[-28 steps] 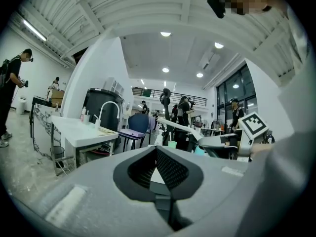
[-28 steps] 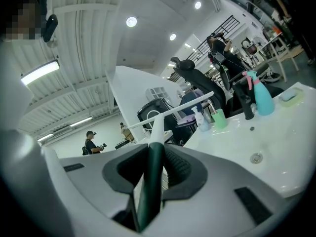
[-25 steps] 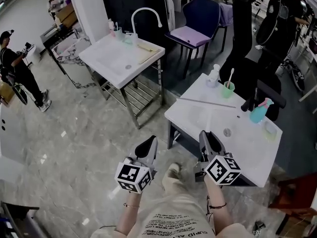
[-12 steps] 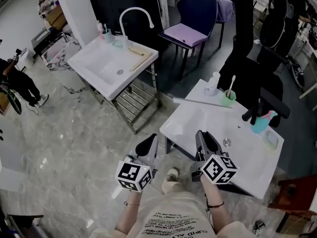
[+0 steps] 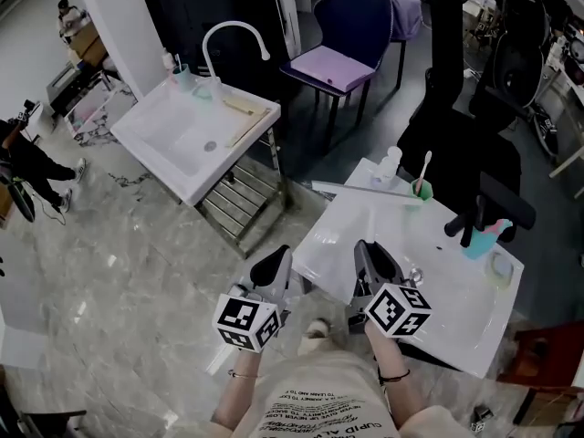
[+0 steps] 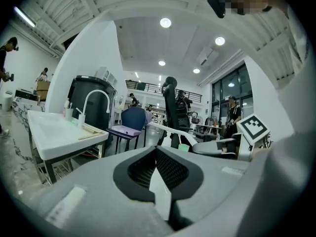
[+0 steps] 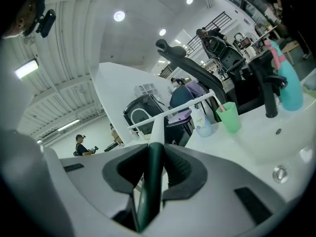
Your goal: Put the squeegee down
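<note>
The left gripper (image 5: pixel 272 265) hovers over the floor (image 5: pixel 137 272), just beside the white basin (image 5: pixel 392 235). It is clenched pad to pad on nothing, and in the head view its dark tips are hard to make out. The right gripper (image 5: pixel 370 255) hangs over the basin's near edge, grasping the squeegee (image 7: pixel 149 181) by its dark green handle. The handle's lower end is lost inside the gripper. The white neck runs up to a long blade whose right end is near the green cup (image 7: pixel 228 116). The head view shows only that thin blade.
</note>
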Available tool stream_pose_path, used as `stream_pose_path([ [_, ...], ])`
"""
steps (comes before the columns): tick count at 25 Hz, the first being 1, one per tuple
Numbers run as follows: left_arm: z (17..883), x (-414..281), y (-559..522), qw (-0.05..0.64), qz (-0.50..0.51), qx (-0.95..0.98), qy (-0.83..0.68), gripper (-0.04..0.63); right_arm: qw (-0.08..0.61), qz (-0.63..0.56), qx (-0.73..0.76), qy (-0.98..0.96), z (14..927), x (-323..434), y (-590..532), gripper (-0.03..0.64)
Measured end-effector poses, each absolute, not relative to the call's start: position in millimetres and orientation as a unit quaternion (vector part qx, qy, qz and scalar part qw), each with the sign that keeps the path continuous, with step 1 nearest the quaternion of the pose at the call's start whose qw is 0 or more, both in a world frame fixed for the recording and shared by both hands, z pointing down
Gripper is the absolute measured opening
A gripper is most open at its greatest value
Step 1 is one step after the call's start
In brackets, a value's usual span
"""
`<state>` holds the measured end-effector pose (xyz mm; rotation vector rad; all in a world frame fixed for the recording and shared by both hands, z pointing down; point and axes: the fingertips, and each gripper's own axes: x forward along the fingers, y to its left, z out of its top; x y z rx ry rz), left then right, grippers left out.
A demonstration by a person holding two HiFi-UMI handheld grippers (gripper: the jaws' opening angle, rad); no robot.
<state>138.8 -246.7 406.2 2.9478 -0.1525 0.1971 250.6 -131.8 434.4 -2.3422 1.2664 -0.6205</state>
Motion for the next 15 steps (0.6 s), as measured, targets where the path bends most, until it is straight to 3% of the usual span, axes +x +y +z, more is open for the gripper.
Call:
stream_pose_path([
  [15, 424.2, 197.4, -266.1, 0.101, 0.091, 0.991, -0.015, 0.021, 0.222, -0.268, -0.846, 0.404, 469.0, 289.9, -159.7, 0.098],
])
